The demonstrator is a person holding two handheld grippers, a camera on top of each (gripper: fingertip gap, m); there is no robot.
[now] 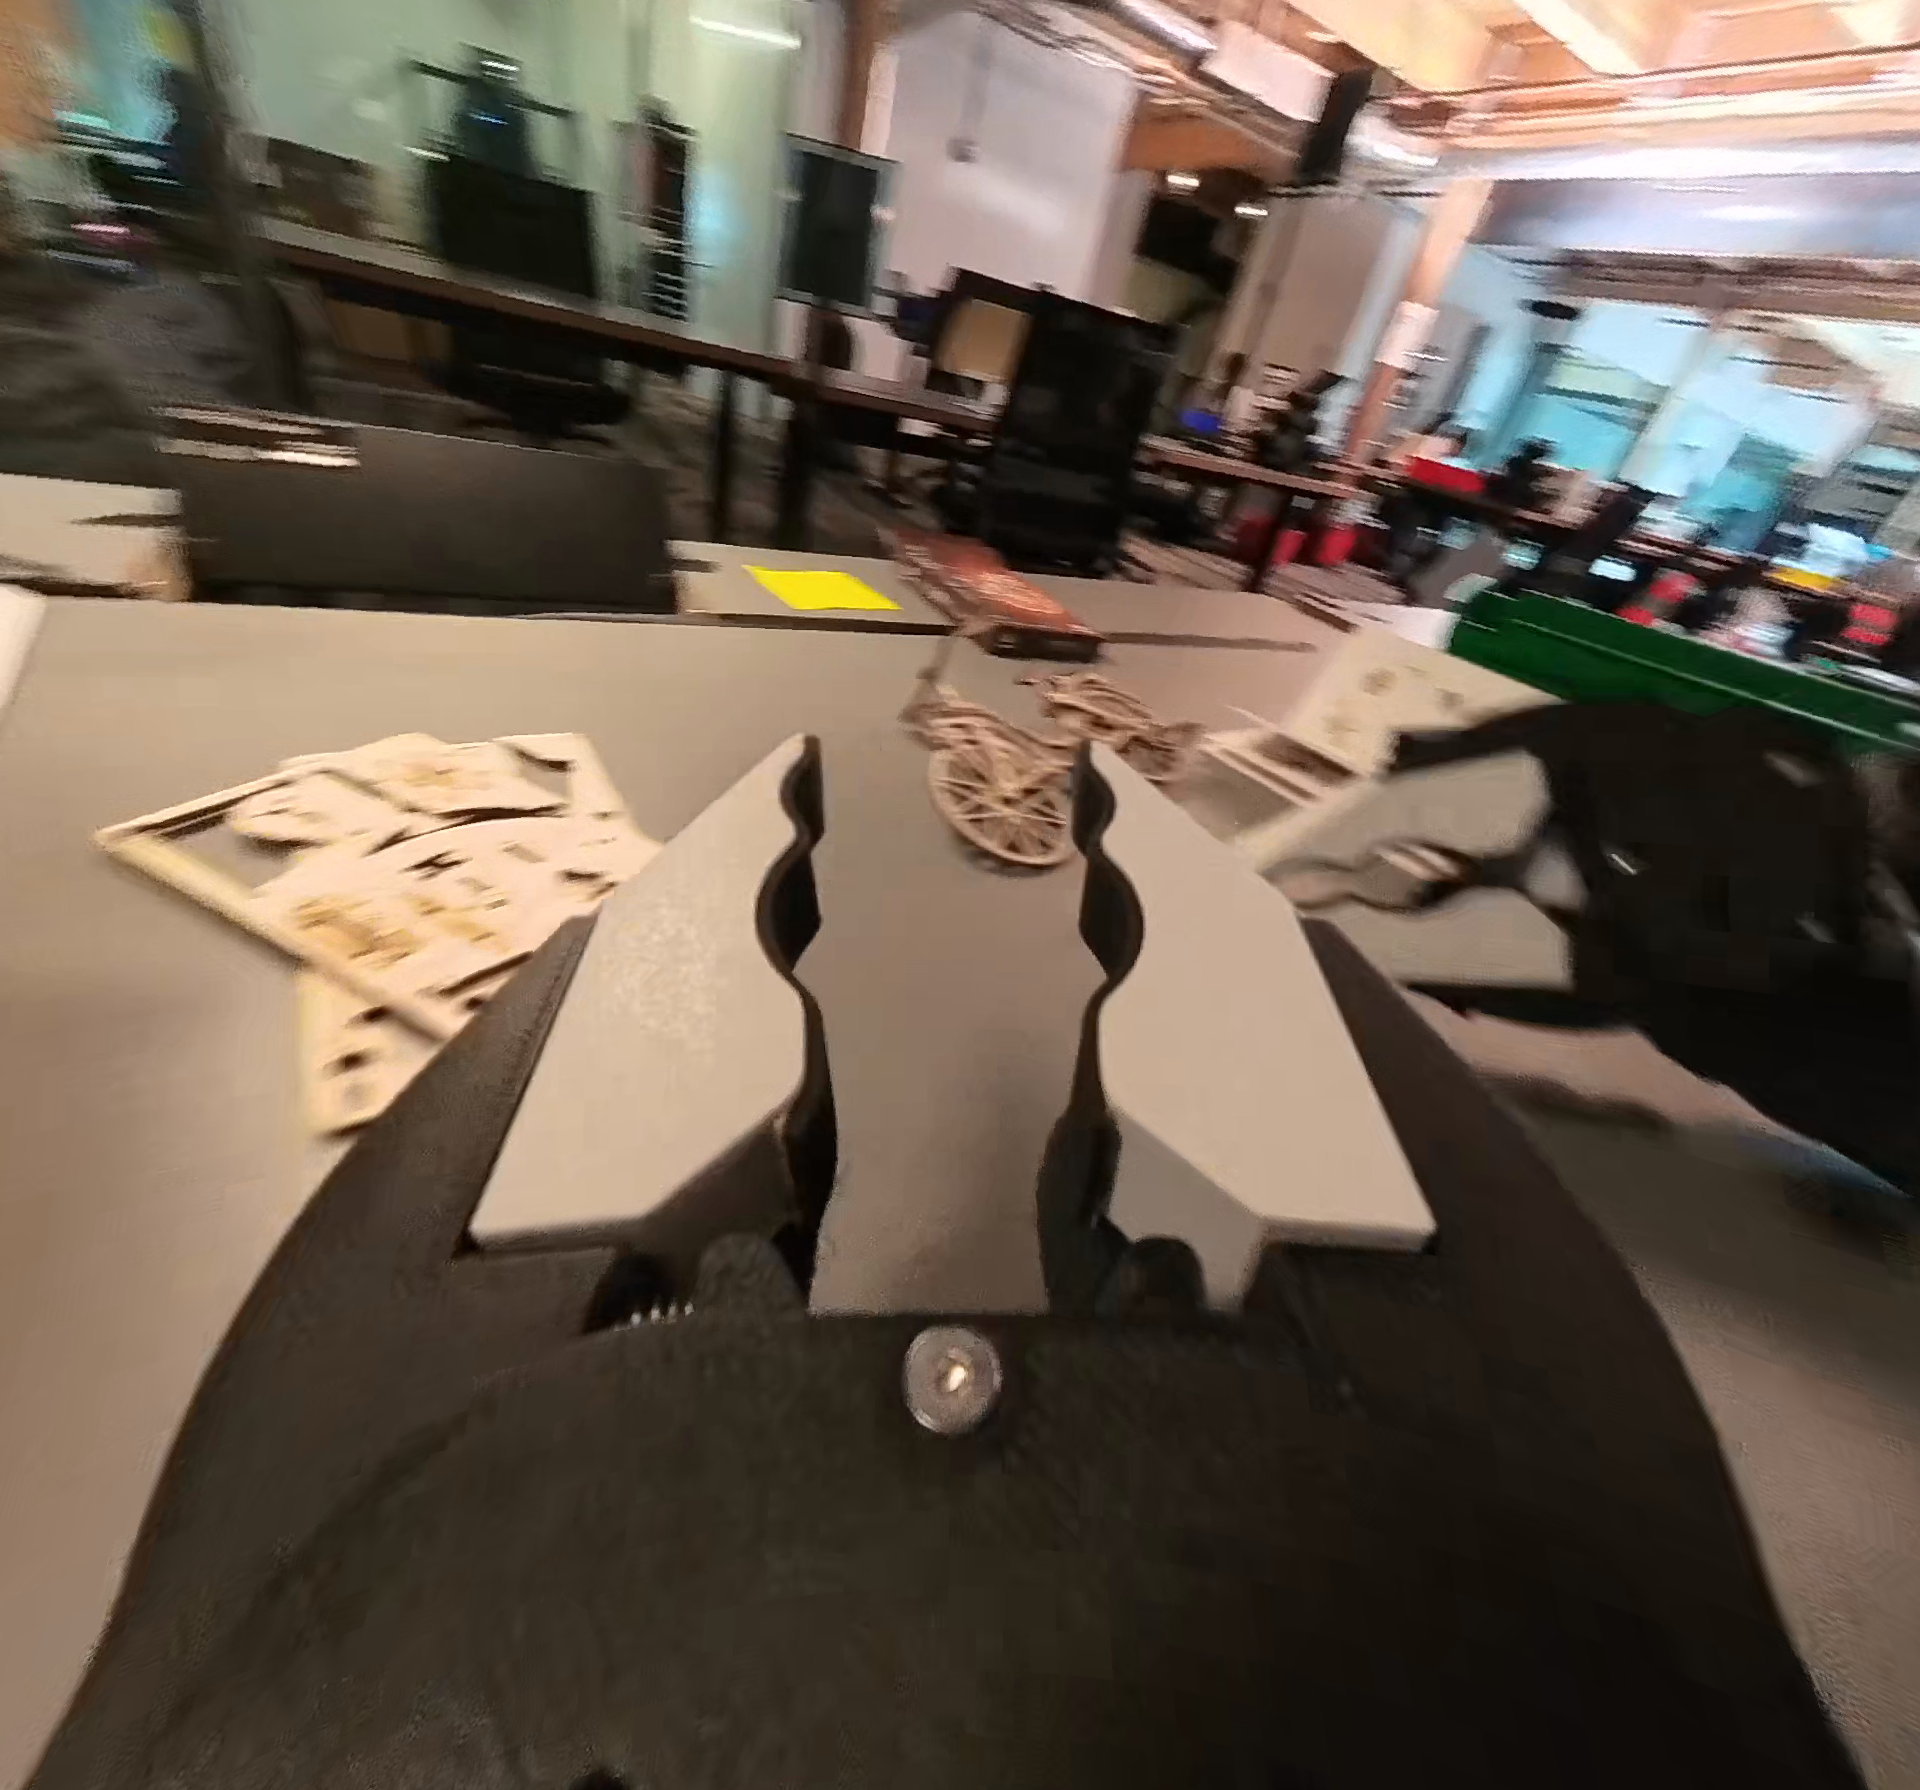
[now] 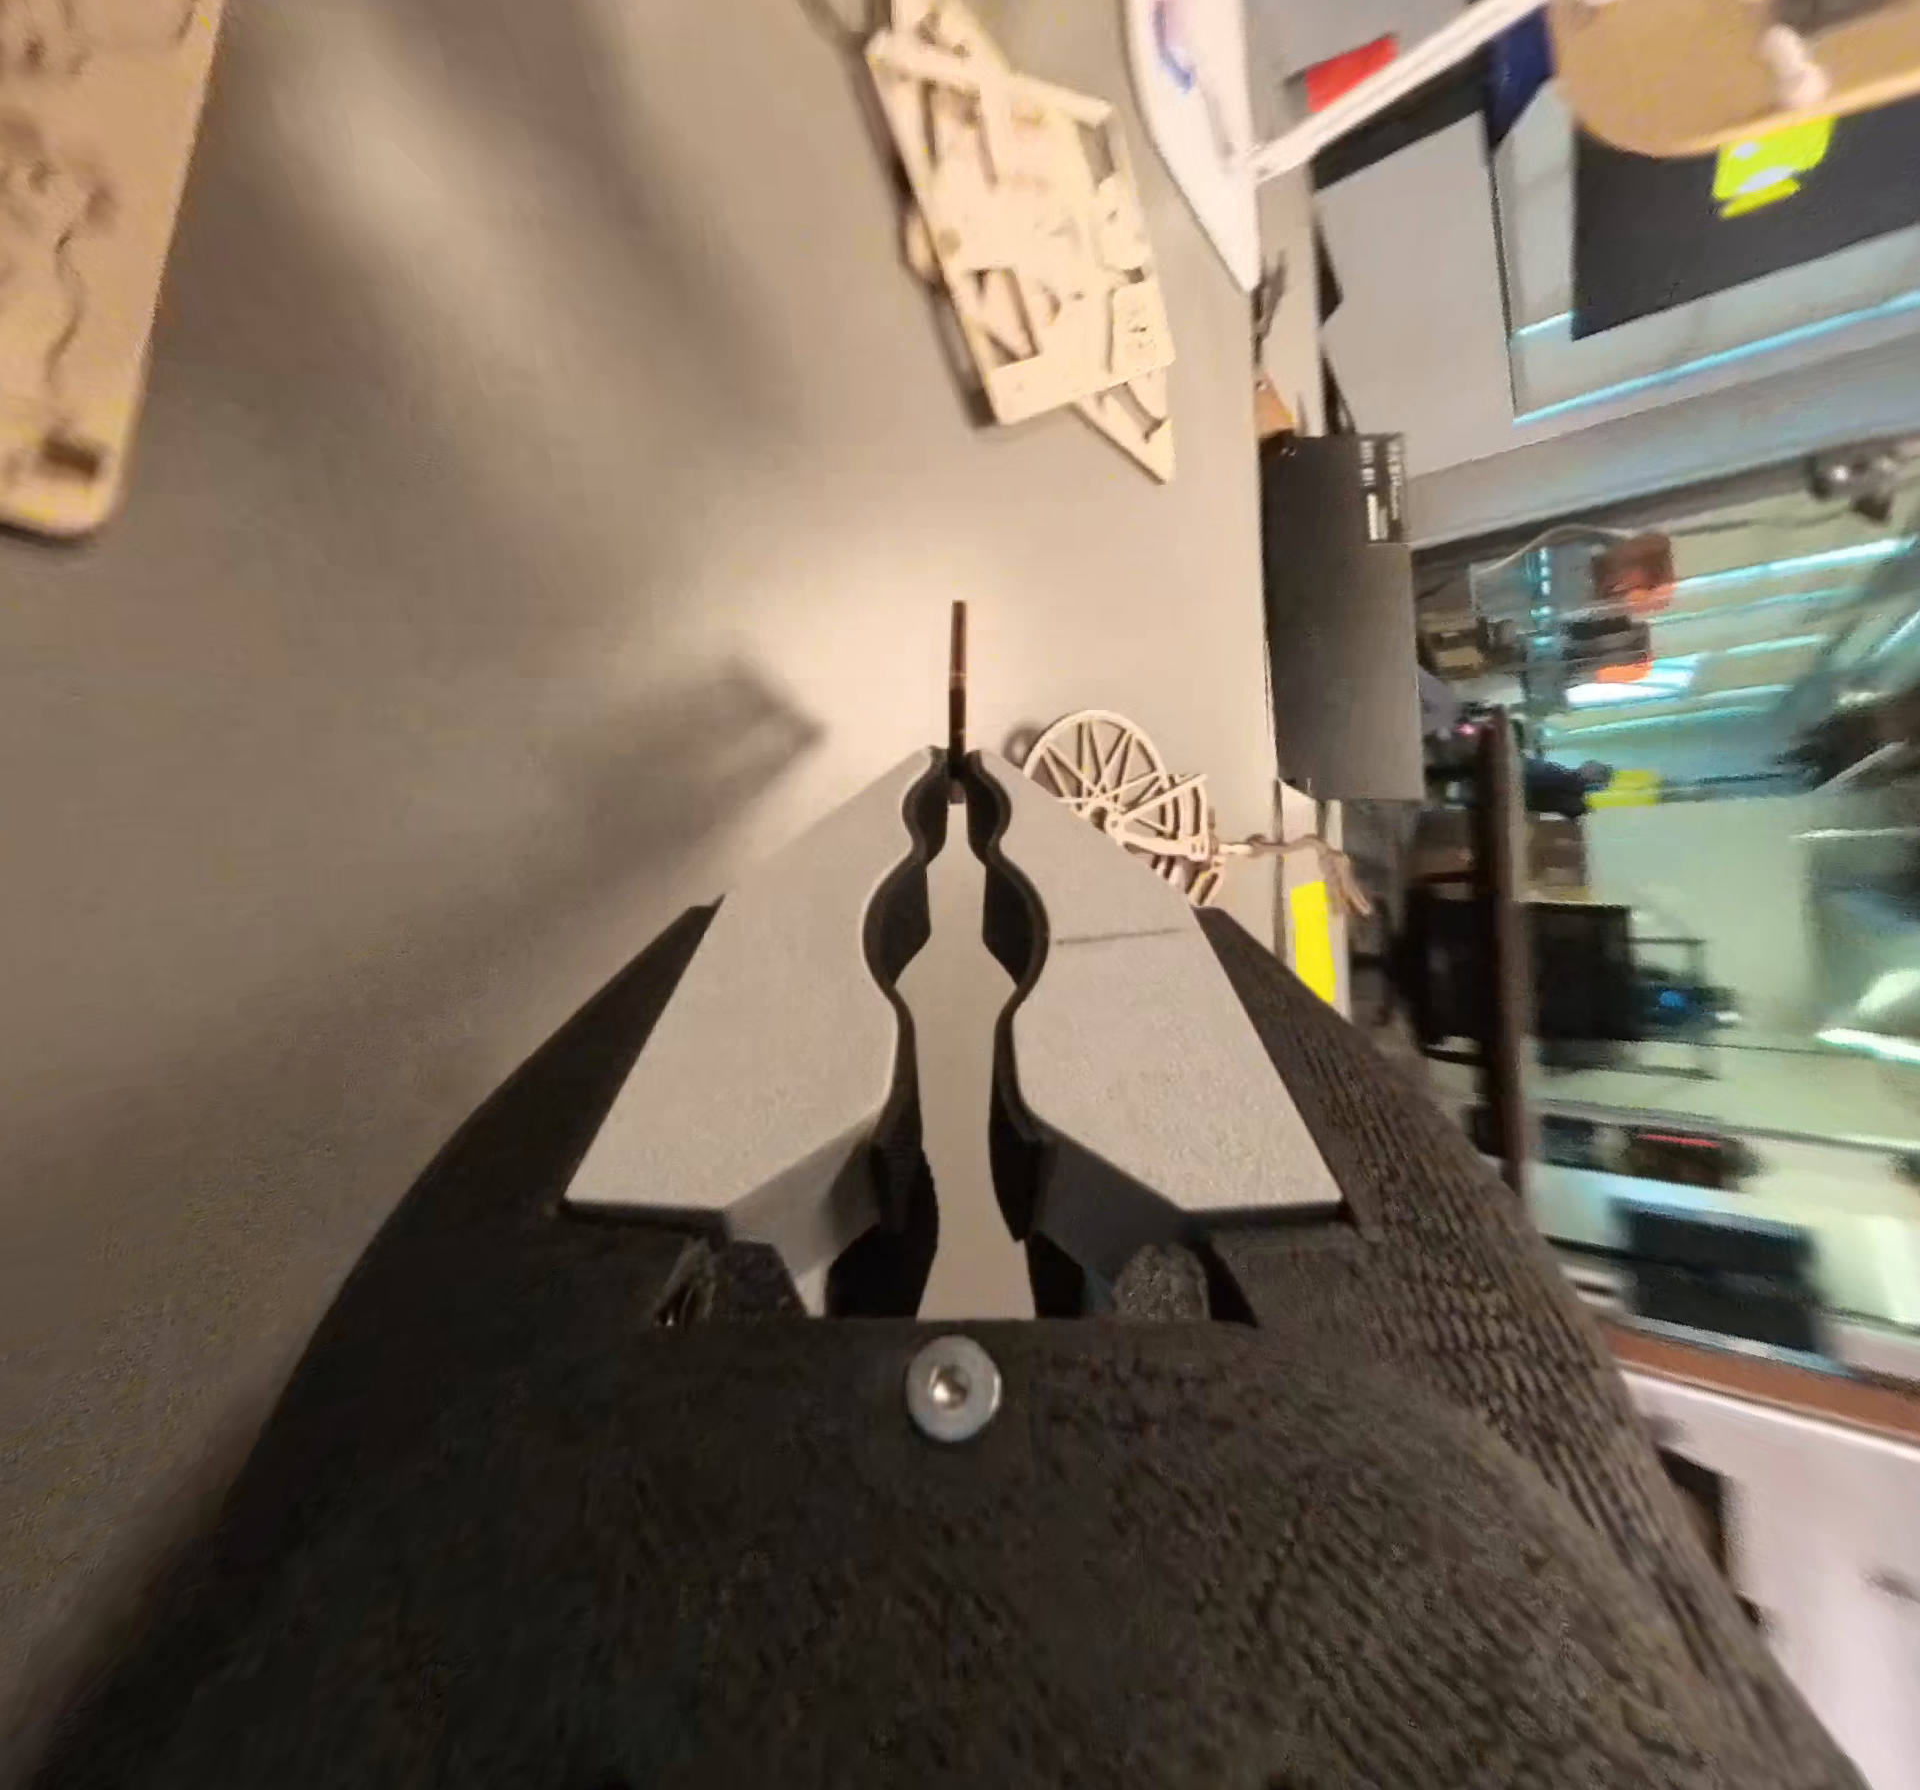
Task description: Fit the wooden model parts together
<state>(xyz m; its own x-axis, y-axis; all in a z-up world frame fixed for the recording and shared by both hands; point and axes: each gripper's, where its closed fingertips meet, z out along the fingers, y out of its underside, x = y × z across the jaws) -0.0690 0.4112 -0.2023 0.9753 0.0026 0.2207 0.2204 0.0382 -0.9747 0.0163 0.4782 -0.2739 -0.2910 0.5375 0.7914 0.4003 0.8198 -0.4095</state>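
Right wrist view, nearest item: right gripper (image 2: 957,772), fingertips pinched together on a thin flat wooden piece (image 2: 957,675) seen edge-on, standing out past the tips. Just beyond and to its side: spoked wheel of the wooden bicycle model (image 2: 1127,800), partly built, on the grey table (image 2: 520,390). Farther: punched-out part sheets (image 2: 1039,244), stacked askew. Left wrist view, nearest item: left gripper (image 1: 951,784), fingers set well apart, holding nothing, above the table. Beside it: more part sheets (image 1: 416,867), many slots already vacant. Beyond the tips: the bicycle model (image 1: 1023,764), wheels and frame joined, standing apart from both tools. Far edge: yellow note (image 1: 821,587), dark box (image 1: 987,592), green crate (image 1: 1683,660). Judged status: assembly well advanced; held piece not yet fitted, and further parts remain on the sheets.
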